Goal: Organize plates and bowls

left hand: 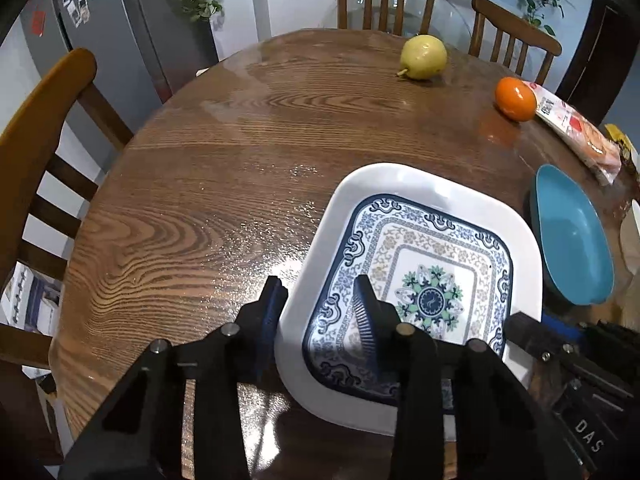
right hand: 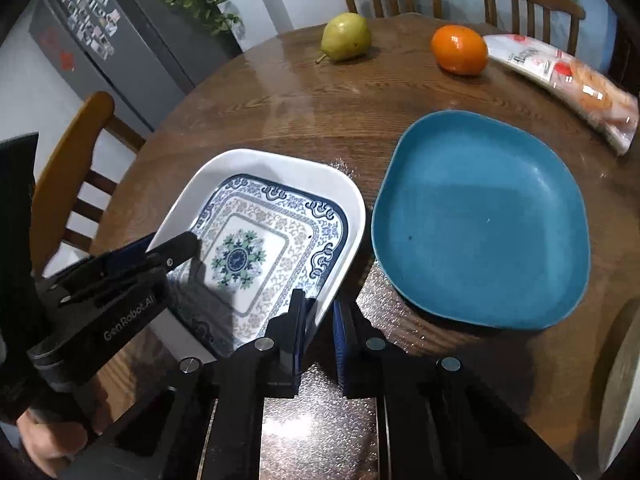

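A white square plate with a blue floral pattern (left hand: 420, 264) (right hand: 264, 240) sits tilted on the wooden table. My left gripper (left hand: 320, 296) straddles the plate's left rim, one finger outside and one inside, jaws parted with a visible gap around the rim. It also shows in the right wrist view (right hand: 160, 252). My right gripper (right hand: 320, 312) closes on the plate's near right rim, fingers narrowly apart with the rim between them. A teal plate (right hand: 480, 220) (left hand: 572, 236) lies flat to the right of the white plate.
A yellow-green pear (left hand: 424, 58) (right hand: 346, 36) and an orange (left hand: 515, 98) (right hand: 460, 50) sit at the table's far side. A packet of buns (right hand: 568, 84) (left hand: 576, 132) lies at the far right. Wooden chairs (left hand: 44, 140) surround the table. A pale rim (right hand: 624, 380) shows at the right edge.
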The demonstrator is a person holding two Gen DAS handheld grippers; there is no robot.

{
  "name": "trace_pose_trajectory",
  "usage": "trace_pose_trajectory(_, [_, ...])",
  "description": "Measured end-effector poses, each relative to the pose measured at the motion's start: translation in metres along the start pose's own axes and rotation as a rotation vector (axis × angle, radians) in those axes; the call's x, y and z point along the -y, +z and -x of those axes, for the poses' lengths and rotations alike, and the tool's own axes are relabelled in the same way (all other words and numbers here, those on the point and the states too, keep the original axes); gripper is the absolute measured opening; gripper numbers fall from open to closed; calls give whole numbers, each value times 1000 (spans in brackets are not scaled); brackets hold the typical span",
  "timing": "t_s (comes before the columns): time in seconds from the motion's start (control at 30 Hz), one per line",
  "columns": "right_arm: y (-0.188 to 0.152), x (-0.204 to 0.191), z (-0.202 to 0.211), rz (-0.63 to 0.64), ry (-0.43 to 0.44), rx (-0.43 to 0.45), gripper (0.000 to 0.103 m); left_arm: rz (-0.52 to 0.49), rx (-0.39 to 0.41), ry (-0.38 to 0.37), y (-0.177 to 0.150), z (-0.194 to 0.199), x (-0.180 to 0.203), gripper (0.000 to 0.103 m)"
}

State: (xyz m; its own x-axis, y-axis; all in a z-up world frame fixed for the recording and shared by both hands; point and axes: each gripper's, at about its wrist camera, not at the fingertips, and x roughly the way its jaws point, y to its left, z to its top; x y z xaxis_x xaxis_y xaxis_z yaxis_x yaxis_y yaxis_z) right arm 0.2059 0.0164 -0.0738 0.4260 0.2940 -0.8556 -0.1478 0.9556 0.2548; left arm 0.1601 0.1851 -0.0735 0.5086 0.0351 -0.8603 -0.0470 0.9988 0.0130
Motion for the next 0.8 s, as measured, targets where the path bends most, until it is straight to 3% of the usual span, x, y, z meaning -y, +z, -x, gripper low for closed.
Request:
trace_pose_trajectory(0.17, [-1, 4, 3, 5, -5, -4, 13, 8, 1, 6, -10, 6, -1, 24])
trace_pose_trajectory(0.43, [-18, 13, 45, 40, 29, 47, 13, -13, 72, 32, -32, 54, 19, 24])
trace_pose_trajectory(0.8, [-61, 51, 117, 34, 67, 88, 13, -9, 84, -24, -70, 100, 71, 24])
